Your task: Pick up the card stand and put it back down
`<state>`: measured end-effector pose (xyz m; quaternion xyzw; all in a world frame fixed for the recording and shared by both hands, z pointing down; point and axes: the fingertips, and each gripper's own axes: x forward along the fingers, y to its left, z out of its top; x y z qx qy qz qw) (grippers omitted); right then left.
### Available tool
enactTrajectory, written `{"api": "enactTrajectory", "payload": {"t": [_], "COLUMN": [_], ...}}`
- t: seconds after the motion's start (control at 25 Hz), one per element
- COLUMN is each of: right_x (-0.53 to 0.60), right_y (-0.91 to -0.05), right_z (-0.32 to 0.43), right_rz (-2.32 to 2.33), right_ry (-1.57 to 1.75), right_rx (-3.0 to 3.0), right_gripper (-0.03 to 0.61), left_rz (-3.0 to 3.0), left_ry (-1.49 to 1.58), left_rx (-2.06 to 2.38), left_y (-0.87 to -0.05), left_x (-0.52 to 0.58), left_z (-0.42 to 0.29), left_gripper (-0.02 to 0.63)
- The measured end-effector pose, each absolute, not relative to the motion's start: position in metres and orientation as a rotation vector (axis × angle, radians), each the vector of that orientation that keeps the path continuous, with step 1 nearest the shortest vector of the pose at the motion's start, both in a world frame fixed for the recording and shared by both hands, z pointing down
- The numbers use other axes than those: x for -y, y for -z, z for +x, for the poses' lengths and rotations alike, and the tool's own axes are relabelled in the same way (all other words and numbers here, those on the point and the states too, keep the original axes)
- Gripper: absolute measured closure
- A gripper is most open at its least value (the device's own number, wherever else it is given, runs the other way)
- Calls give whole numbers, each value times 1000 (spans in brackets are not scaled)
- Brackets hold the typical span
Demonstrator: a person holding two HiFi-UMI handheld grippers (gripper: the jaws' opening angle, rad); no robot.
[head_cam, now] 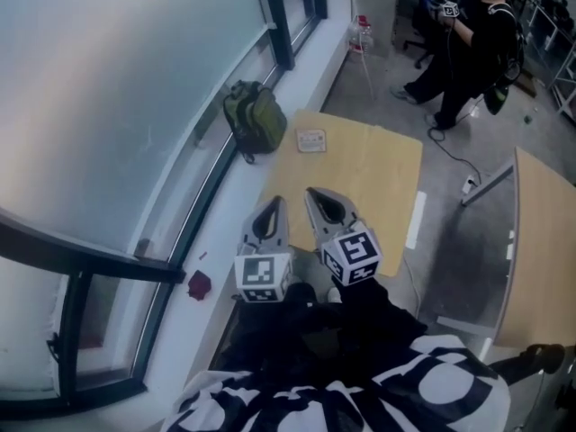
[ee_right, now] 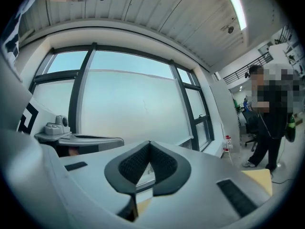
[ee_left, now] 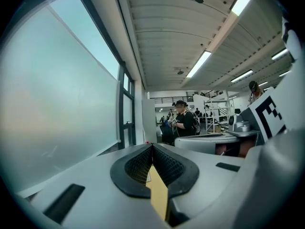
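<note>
The card stand (head_cam: 310,139), a small pale square piece, sits near the far left corner of the wooden table (head_cam: 382,178) in the head view. Both grippers hover side by side over the table's near edge, well short of the stand. My left gripper (head_cam: 274,203) is shut with nothing between its fingers; in the left gripper view (ee_left: 152,146) the black pads meet at the tip. My right gripper (head_cam: 315,193) is also shut and empty, its pads touching in the right gripper view (ee_right: 149,143). Neither gripper view clearly shows the stand.
A green backpack (head_cam: 255,120) leans on the window sill left of the table. A small red object (head_cam: 199,284) lies on the sill nearer me. A second wooden table (head_cam: 544,241) stands at the right. A person in black (head_cam: 472,34) stands at the back holding grippers.
</note>
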<state>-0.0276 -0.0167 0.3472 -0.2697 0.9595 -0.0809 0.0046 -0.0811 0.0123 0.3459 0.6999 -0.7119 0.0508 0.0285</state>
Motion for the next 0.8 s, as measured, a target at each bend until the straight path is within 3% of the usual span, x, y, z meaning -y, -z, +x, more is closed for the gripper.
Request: {"api": "enactTrajectory", "payload": {"t": [0.44,0.8], "right_x": [85,101], "right_y": [-365,-428], "right_z": [-64,-65], "right_rz": [-1178,-1457], "right_ry": [222,386], "right_rx": [-2958,-2943], "right_gripper": [557,557], "left_rz": [2434,2485], "left_ry": [-6,-99], "left_rx": [1895,1551], "left_y": [-345,-426], "left_x": [67,92], "left_z": [-115,-139], "left_gripper": [609,607]}}
